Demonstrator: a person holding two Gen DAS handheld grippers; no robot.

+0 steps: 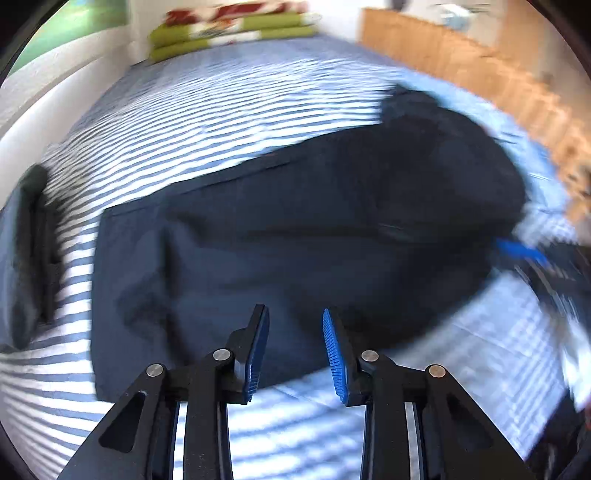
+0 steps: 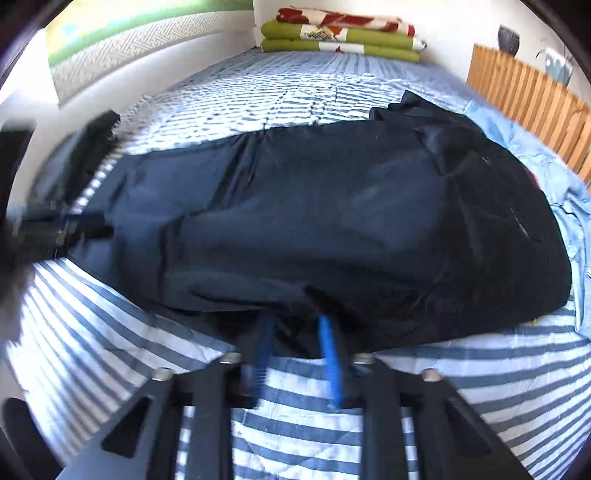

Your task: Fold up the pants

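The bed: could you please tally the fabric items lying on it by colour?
Dark navy pants: 1
Light blue garment: 1
Green, red and white folded blankets: 1 stack
Total: 3

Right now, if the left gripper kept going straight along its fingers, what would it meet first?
The left gripper, open and empty, points at the dark navy pants spread on the striped bedspread. It would probably meet the pants' near edge first, though blur makes its height above the cloth unclear.
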